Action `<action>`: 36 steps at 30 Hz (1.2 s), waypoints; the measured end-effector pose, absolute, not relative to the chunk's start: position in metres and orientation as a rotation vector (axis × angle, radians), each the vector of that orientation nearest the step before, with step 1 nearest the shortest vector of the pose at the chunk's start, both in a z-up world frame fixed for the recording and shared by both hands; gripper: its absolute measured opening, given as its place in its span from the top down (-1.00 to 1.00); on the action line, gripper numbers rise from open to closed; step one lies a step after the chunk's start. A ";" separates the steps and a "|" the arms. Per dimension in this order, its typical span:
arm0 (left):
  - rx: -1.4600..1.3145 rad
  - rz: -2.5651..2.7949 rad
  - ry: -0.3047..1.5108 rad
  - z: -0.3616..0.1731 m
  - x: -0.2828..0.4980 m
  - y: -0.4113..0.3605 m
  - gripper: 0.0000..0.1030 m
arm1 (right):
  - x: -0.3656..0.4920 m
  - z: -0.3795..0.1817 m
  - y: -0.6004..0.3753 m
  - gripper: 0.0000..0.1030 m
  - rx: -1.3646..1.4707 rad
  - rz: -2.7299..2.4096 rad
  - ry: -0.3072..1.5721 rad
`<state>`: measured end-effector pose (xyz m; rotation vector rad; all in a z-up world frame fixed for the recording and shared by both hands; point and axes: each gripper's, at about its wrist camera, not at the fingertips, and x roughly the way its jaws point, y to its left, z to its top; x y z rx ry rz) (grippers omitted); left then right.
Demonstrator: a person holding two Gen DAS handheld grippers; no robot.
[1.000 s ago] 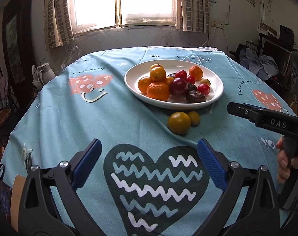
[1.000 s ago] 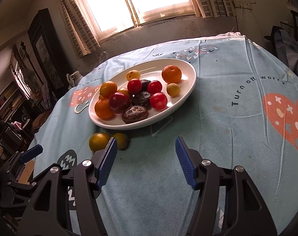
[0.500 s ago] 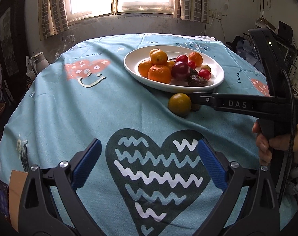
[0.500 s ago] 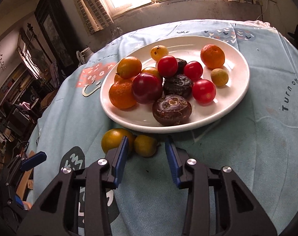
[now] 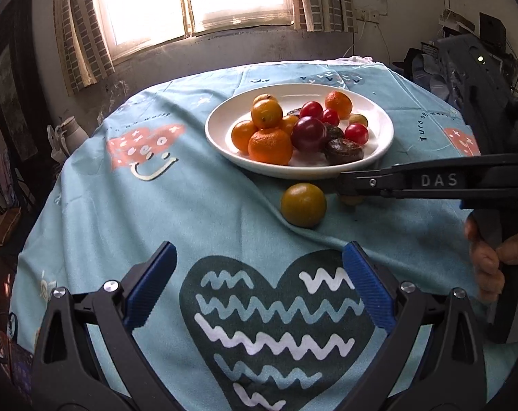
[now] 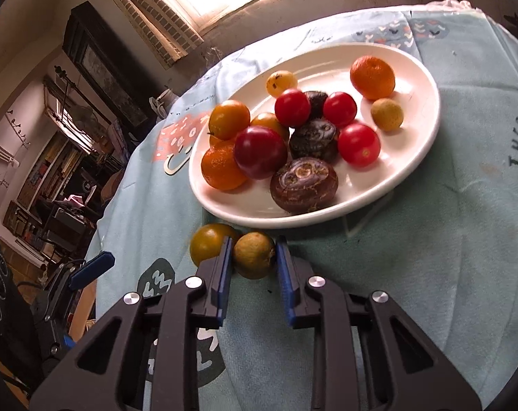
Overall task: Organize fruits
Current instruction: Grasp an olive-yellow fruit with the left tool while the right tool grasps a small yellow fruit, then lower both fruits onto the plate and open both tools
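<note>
A white oval plate (image 6: 426,126) (image 5: 383,137) holds several oranges, red tomatoes, a dark red plum and brown fruits. Two fruits lie on the blue cloth in front of it: a greenish-yellow round fruit (image 5: 303,204) (image 6: 207,243) and a small yellow-brown fruit (image 6: 253,255). My right gripper (image 6: 252,262) has its blue pads on both sides of the small fruit, close to or touching it. In the left wrist view the right gripper's black arm (image 5: 430,181) hides most of that fruit. My left gripper (image 5: 259,291) is open and empty above the heart print.
The round table has a light blue cloth (image 5: 156,205) with a dark heart print (image 5: 276,325). A window and curtains stand behind. A white kettle (image 5: 68,133) and cluttered furniture are at the left, off the table.
My right gripper has moved forward and down to the small yellow-brown fruit, and its jaws have narrowed around it. The left gripper has stayed open, shifting only slightly.
</note>
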<state>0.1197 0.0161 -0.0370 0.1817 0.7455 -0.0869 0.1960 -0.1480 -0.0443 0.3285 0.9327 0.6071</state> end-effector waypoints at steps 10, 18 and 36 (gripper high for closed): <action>0.122 -0.237 0.893 -0.063 0.186 -0.007 0.22 | 0.182 -0.027 -0.186 0.50 0.409 0.590 0.856; 0.121 -0.266 0.818 -0.045 0.171 -0.010 0.24 | 0.176 -0.008 -0.197 0.50 0.406 0.555 0.769; -0.008 -0.157 0.801 -0.012 0.303 -0.006 0.16 | 0.282 -0.030 -0.184 0.41 0.329 0.411 0.848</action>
